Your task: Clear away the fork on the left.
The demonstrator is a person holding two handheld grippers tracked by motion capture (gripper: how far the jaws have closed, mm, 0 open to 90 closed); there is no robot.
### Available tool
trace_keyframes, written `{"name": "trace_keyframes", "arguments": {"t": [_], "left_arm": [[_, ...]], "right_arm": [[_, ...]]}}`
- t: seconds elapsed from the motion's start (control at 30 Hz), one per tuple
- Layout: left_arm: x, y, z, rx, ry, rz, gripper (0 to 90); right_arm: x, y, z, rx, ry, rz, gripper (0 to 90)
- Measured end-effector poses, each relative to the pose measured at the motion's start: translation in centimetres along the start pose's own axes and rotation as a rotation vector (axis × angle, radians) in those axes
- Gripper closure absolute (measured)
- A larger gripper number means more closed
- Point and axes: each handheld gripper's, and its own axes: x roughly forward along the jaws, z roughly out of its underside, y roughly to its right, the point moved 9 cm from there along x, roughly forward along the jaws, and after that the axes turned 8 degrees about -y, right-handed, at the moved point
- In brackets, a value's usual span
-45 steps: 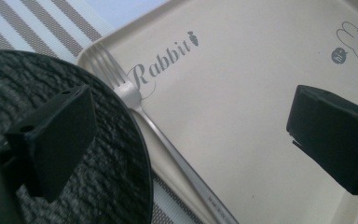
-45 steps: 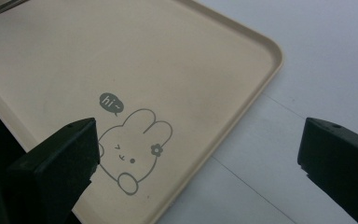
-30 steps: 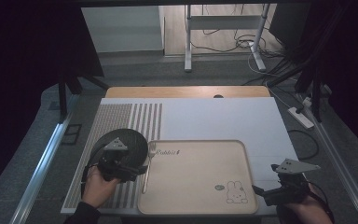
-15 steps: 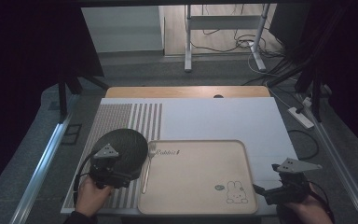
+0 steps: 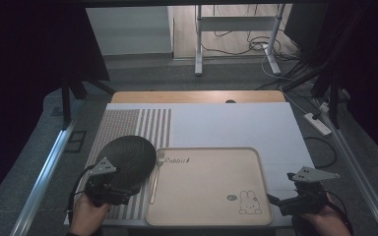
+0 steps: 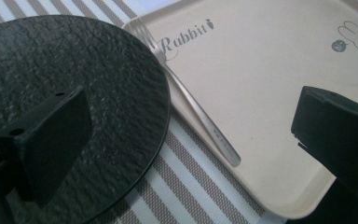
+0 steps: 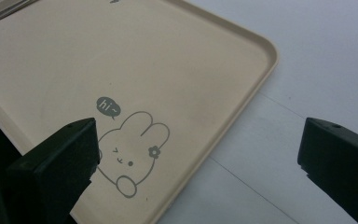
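Overlapping near rim of black plate (image 5: pixel 128 160), left gripper (image 5: pixel 109 189) hid part of it; jaws wide apart, empty. Fork (image 6: pixel 193 105) lay on tray's left rim, just beside plate, tines partly cut by plate edge. Right gripper (image 7: pixel 200 168) hovered over beige tray (image 7: pixel 242 98) corner near rabbit print (image 7: pixel 130 156), jaws spread, holding nothing.
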Motion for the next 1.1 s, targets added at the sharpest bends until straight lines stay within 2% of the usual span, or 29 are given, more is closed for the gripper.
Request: {"name": "trace_keyframes", "arguments": {"t": [0.87, 1.1], "left_arm": [[-3.0, -1.3, 3.2, -0.081, 0.042, -0.062, 0.0], [-3.2, -1.3, 4.0, -0.085, 0.022, -0.086, 0.0]], "right_arm": [[0.0, 0.2, 0.0, 0.017, 0.000, 0.012, 0.0], [-0.1, 0.4, 0.0, 0.033, 0.005, 0.020, 0.0]]}}
